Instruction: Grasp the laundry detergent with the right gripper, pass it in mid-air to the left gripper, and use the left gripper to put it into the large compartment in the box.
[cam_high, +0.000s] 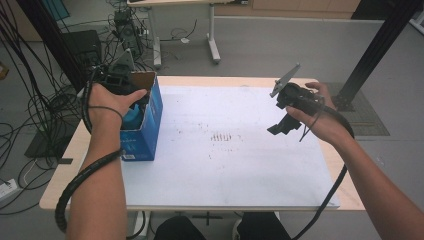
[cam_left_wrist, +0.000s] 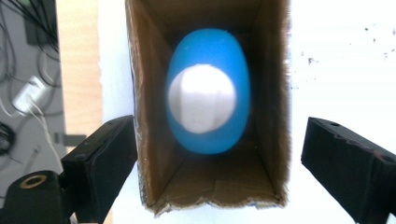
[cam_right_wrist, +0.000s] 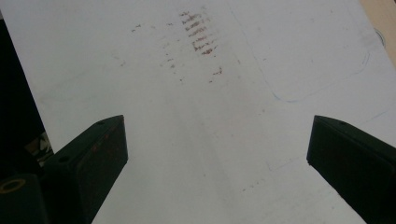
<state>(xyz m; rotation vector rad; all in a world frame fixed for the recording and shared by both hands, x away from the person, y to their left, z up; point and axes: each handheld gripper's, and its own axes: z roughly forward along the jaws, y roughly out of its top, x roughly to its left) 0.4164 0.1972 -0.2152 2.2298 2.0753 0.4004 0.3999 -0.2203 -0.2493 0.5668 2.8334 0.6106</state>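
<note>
Blue bottle (cam_left_wrist: 208, 100), white cap, upright inside open cardboard box (cam_left_wrist: 154, 140); both claws gape wide, empty.

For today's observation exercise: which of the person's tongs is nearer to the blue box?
Left. The left tongs hang open right over the blue box, looking down at a blue bottle inside. The right tongs are held open above the white mat, well away.

Even, bright daylight-like lighting; shadows soft. White sheet (cam_left_wrist: 345, 56) overexposed to the side of the left gripper (cam_left_wrist: 219, 154). Blue object (cam_left_wrist: 208, 88) ahead of its jaws blurred, out of focus. Right gripper view dimmer, greyish, jaws soft-edged.
</note>
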